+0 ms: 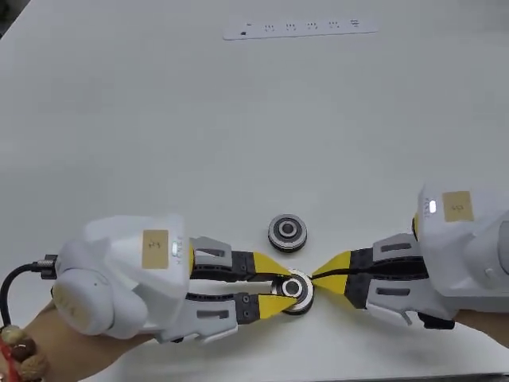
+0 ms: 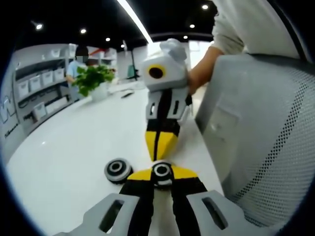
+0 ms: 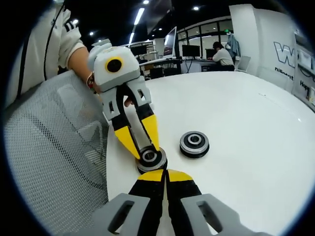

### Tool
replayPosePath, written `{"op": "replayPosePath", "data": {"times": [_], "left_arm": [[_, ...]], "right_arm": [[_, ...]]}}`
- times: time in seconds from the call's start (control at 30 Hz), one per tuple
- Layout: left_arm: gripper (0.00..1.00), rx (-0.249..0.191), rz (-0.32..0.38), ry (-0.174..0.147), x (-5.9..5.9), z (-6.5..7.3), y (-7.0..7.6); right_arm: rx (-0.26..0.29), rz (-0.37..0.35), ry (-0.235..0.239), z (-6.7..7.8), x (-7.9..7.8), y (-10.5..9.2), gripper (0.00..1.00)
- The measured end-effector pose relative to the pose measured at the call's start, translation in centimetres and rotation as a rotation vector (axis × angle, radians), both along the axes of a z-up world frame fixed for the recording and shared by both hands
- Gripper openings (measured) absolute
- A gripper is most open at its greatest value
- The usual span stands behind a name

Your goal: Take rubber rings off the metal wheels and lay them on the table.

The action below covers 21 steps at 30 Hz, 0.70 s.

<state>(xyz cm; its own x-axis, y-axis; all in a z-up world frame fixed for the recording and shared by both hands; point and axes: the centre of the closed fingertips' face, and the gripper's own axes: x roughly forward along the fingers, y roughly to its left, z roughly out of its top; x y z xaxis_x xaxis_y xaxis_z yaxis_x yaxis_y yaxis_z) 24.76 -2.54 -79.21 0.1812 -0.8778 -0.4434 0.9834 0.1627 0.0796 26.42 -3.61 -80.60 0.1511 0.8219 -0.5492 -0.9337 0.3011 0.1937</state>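
**Left gripper** (image 1: 285, 288): the jaws stand partly open and are clamped on a metal wheel (image 1: 297, 288). One yellow tip sits on each side of its rim. In the left gripper view the wheel lies exactly between the two tips, at their far end, and rests flat on the white table (image 1: 238, 127).

**Right gripper** (image 1: 316, 276): the jaws are brought together, with only a thin dark seam between them. Their joined tips touch the rim of the clamped wheel on the side away from the left gripper, so the two grippers meet nose to nose across it. It cannot be told whether the tips pinch anything at the rim.

**Free wheel** (image 1: 287, 232): this second wheel lies flat on the table, clear of all four jaws and touching neither gripper. It is near the clamped wheel and off to one side of the line on which the jaws meet. In the left gripper view it lies to the left of that gripper's own tips. In the right gripper view it lies ahead and to the right of the closed tips.

**Count**
- Two grippers.
- Two metal wheels: one clamped, one free.
- Two rubber rings. Each shows as a dark outer band, seen on the free wheel as a rubber ring (image 3: 183, 144) around a bright hub. Both sit on their wheels.
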Motion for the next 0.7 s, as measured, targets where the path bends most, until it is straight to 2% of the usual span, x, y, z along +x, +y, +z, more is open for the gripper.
{"op": "replayPosePath", "data": {"times": [0.17, 0.27, 0.37, 0.53, 0.7], "left_arm": [[0.13, -0.007, -0.005, 0.004, 0.0, 0.0, 0.03], [0.13, -0.017, -0.016, 0.007, 0.0, 0.0, 0.05], [0.13, -0.023, -0.027, 0.011, 0.0, 0.0, 0.03], [0.13, -0.023, -0.032, 0.015, -0.01, -0.02, 0.02], [0.13, -0.02, -0.035, 0.017, -0.04, -0.03, 0.11]], "right_arm": [[0.074, -0.069, 0.165, 0.21, 0.05, -0.11, 0.0], [0.107, -0.088, 0.237, 0.26, 0.12, -0.16, 0.0], [0.12, -0.086, 0.263, 0.35, 0.17, -0.18, 0.0], [0.145, -0.093, 0.335, 0.62, 0.04, 0.11, 0.0], [0.153, -0.091, 0.364, 0.81, -0.23, 0.41, 0.0]]}}
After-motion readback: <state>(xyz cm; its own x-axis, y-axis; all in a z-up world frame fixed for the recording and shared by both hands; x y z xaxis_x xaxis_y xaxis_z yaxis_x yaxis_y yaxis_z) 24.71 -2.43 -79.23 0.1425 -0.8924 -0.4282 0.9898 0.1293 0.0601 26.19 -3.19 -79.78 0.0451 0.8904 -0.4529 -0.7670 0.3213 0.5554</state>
